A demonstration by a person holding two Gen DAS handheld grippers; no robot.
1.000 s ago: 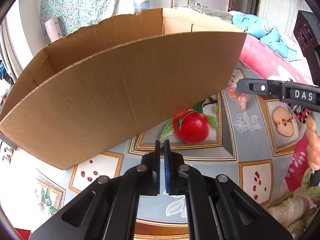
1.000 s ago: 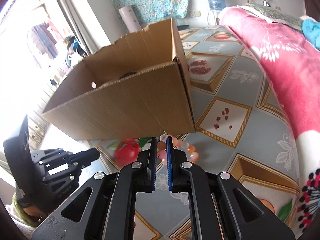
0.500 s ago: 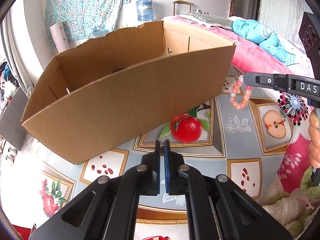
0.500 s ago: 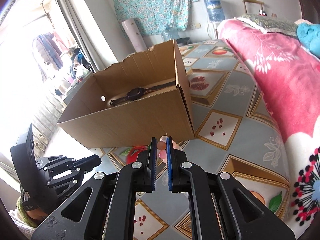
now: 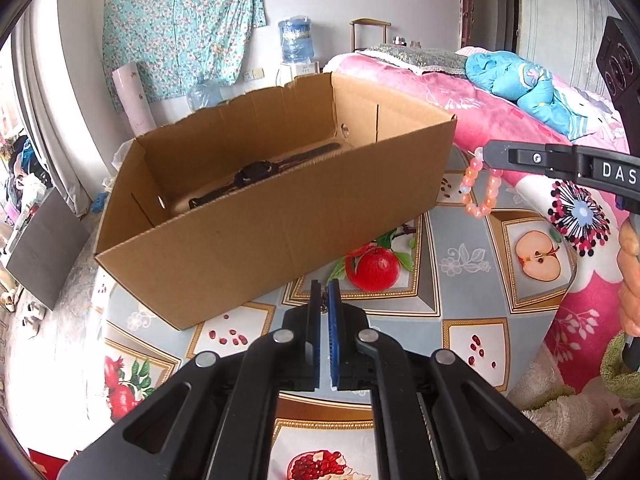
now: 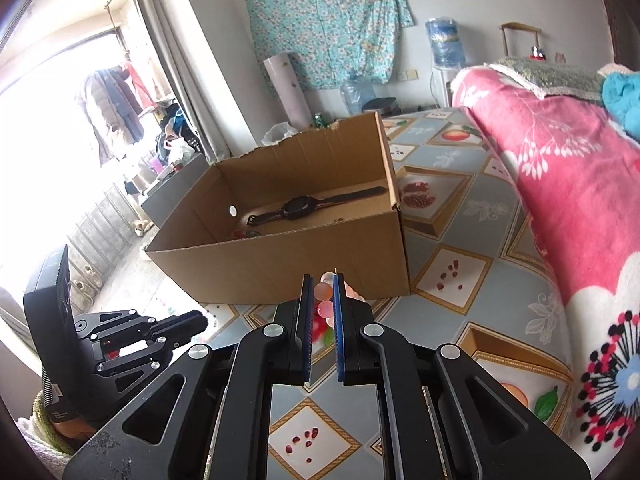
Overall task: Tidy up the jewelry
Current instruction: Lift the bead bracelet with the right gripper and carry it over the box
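Note:
An open cardboard box (image 5: 260, 232) stands on the fruit-patterned tablecloth; it also shows in the right wrist view (image 6: 304, 256). A black wristwatch (image 5: 256, 174) lies flat inside it, also seen from the right wrist (image 6: 300, 206). My right gripper (image 6: 322, 300) is shut on a pink and orange bead bracelet (image 6: 323, 292), held in the air above the cloth, near the box's right corner. From the left wrist the bracelet (image 5: 478, 190) hangs from the right gripper's tip (image 5: 486, 154). My left gripper (image 5: 323, 304) is shut and empty, in front of the box's near wall.
A pink flowered blanket (image 6: 560, 168) covers the bed to the right, with a blue bundle (image 5: 524, 88) on it. A pale towel (image 5: 568, 412) lies at the near right. Behind the box stand a rolled mat (image 5: 132, 96) and a water dispenser (image 5: 294, 42).
Both grippers have risen and pulled back from the box, so its inside and the watch now show. The bracelet has been lifted off the cloth and hangs from the right gripper.

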